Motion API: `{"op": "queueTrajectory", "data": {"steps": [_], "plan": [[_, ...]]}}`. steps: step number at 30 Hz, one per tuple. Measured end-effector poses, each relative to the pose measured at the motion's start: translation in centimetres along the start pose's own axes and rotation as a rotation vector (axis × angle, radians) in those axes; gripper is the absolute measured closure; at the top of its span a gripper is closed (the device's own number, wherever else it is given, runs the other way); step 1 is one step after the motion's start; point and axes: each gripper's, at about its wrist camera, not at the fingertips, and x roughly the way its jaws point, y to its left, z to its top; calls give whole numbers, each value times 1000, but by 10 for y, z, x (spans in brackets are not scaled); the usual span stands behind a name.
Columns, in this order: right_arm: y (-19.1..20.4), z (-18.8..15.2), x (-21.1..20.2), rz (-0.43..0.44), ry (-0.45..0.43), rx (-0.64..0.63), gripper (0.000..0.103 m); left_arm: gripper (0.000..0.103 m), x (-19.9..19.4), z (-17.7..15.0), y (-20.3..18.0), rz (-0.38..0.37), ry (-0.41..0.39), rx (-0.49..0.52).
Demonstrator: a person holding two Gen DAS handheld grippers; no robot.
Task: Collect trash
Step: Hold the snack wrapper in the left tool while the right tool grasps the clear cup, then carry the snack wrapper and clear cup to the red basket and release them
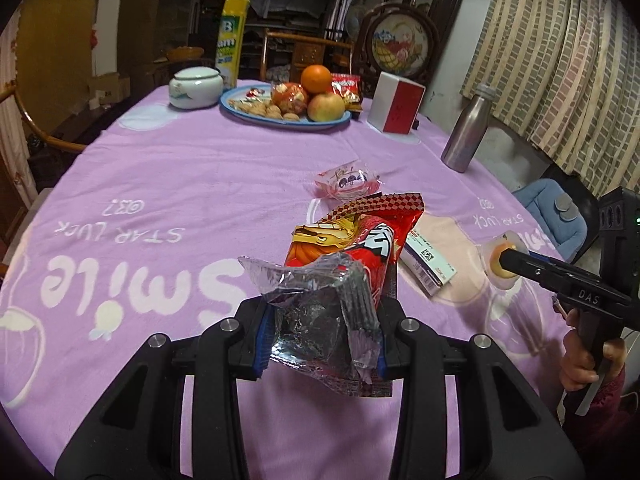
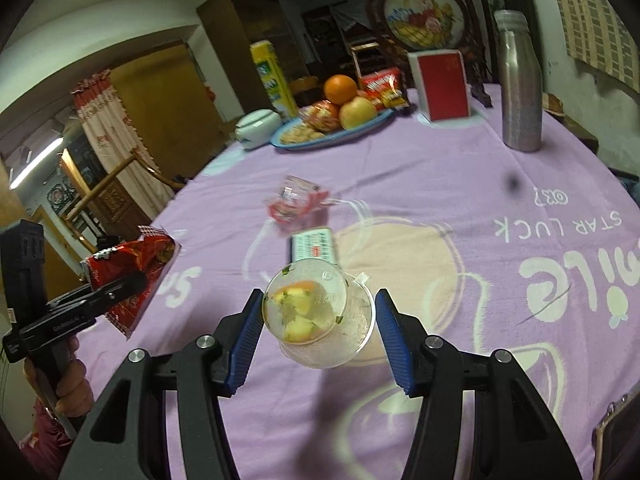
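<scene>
Already the left gripper (image 1: 320,332) is pinching a light, crinkly snack bag (image 1: 340,280) at twelve o'clock; the right gripper (image 2: 318,332) is squeezing a thin, crushable plastic cup (image 2: 320,320) by its sides.

Each view looks forward and down along its own gripper's fingers, close over a table under a purple cloth (image 1: 180,184), toward the far edge. The left wrist view sits left of the right one (each catches the other gripper at its edge). Both share the fruit plate (image 1: 240,114), steel bottle (image 2: 520,80) and red box (image 1: 400,108).
</scene>
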Motion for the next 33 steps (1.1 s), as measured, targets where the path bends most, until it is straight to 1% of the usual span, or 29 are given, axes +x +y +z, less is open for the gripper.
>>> {"op": "queueTrajectory", "data": {"steps": [9,20,27,33], "plan": [[45,-7,-36,78,-55,-69,47,64,-55,-23,7,55,-63,-14],[108,-22,-66,182,-82,-156,47,64,-128,-60,24,141,-158,-48],[156,-34,-69,248,-55,-227,47,63,-171,-94,49,211,-201,-100],[209,-44,-58,304,-1,-302,47,63,-200,-134,88,300,-188,-173]]}}
